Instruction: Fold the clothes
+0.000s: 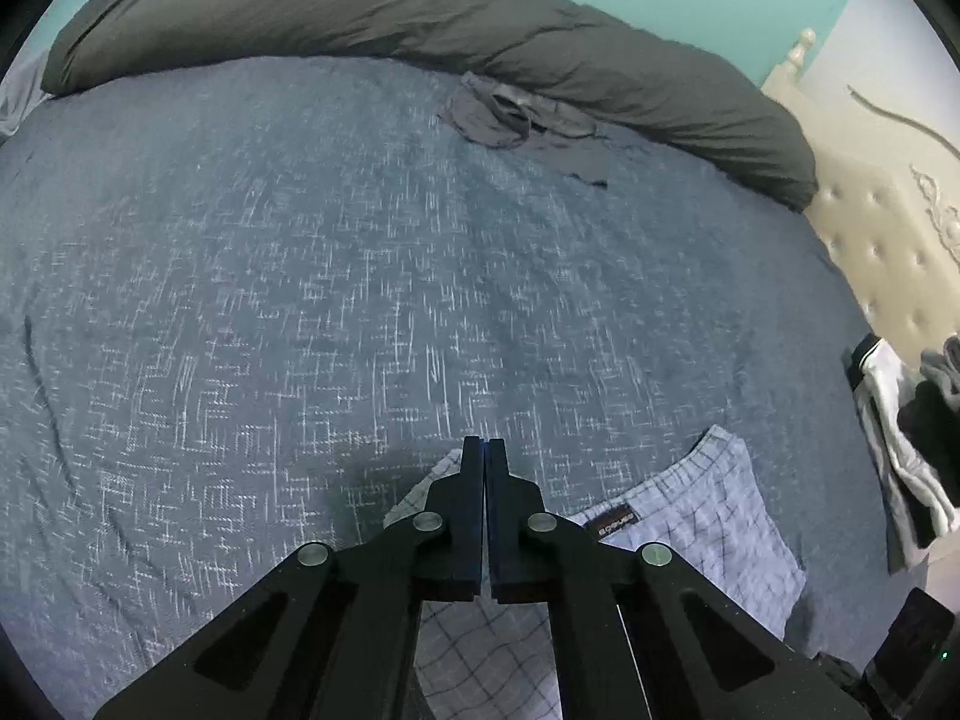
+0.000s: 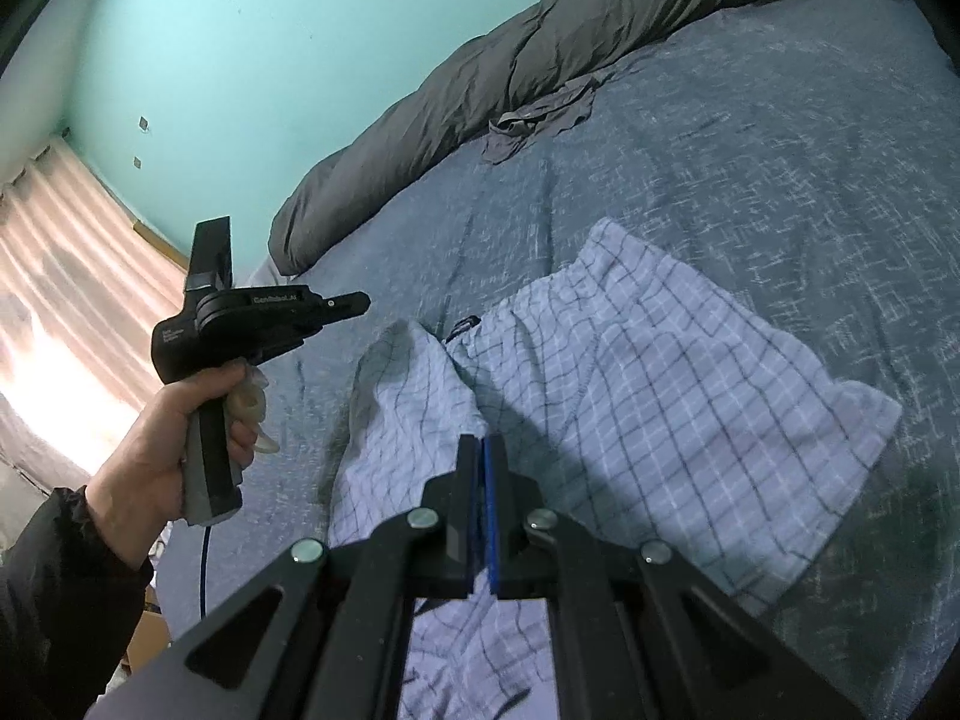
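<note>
On the blue-grey patterned bedspread (image 2: 750, 138), near its front edge, lie the checked shorts (image 2: 630, 372), pale blue with dark and white grid lines, spread partly flat with one leg rumpled into a ridge toward the left of the right wrist view and a dark label at the waistband (image 1: 618, 519). Above the shorts, the right gripper (image 2: 482, 444) has its jaws pressed together; its blue-edged tips sit over the cloth's near part, and whether any fabric is pinched between them cannot be told. To the left of the shorts in that view, a hand (image 2: 174, 420) with a dark sleeve (image 2: 54, 588) grasps the pistol-style handle of the left gripper (image 2: 351, 302), which is raised clear of the cloth. Seen from its own camera, the left gripper (image 1: 483, 444) is likewise closed, nothing showing between its tips, with the shorts beneath and to its right. Farther from the shorts, toward the far side of the bedspread, a small grey garment (image 1: 516, 120) lies crumpled just beside a long roll of dark grey duvet (image 1: 420, 18). Beyond the duvet stands a turquoise wall (image 2: 240, 60). Right of the shorts in the left wrist view, a heap of white and dark clothes (image 1: 912, 420) rests near a cream tufted headboard (image 1: 888, 240). Pale curtains (image 2: 66, 276) hang at the far left.
</note>
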Demonstrator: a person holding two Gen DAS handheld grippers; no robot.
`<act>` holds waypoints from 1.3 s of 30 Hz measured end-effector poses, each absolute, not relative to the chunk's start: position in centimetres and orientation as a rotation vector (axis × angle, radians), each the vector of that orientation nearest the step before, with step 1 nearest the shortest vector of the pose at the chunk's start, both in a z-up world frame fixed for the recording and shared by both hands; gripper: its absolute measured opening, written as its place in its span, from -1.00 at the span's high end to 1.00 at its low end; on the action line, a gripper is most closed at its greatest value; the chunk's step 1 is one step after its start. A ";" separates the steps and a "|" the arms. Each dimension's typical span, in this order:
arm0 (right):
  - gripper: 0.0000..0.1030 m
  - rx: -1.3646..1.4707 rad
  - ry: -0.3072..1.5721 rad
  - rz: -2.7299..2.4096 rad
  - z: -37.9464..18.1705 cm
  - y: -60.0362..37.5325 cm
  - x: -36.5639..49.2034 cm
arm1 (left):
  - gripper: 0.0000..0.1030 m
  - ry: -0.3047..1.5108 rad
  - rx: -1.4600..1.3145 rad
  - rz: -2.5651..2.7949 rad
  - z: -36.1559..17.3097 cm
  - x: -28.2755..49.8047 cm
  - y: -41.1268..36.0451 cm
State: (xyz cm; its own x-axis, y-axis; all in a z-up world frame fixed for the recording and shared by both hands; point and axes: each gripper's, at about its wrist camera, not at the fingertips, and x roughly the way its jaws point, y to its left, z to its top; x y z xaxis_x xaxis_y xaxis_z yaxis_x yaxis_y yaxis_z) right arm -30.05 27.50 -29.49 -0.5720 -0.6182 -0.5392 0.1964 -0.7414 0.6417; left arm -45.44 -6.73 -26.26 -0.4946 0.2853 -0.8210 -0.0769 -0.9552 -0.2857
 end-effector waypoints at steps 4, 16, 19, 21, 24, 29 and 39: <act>0.97 1.090 -0.744 -2.301 -29.8 27.6 -30.0 | 0.57 -0.248 -1.544 2.525 -27.1 -45.8 -5.3; 0.97 1.117 -0.774 -2.290 -30.6 29.5 -29.8 | 0.08 -0.168 -1.662 2.456 -30.3 -47.7 -4.0; 0.97 1.122 -0.775 -2.284 -30.7 29.4 -29.9 | 0.08 -0.145 -1.669 2.451 -31.0 -47.6 -3.7; 0.97 1.124 -0.778 -2.282 -30.9 29.4 -29.9 | 0.25 -0.145 -1.653 2.457 -31.1 -47.5 -3.7; 0.97 1.122 -0.776 -2.279 -30.8 29.5 -29.7 | 0.53 -0.152 -1.605 2.470 -30.8 -47.1 -3.7; 0.97 1.109 -0.771 -2.285 -30.4 30.0 -29.3 | 0.70 -0.168 -1.501 2.490 -29.1 -46.5 -3.3; 0.97 1.054 -0.801 -2.329 -28.9 32.9 -27.2 | 0.73 -0.076 -1.350 2.440 -24.6 -46.6 2.5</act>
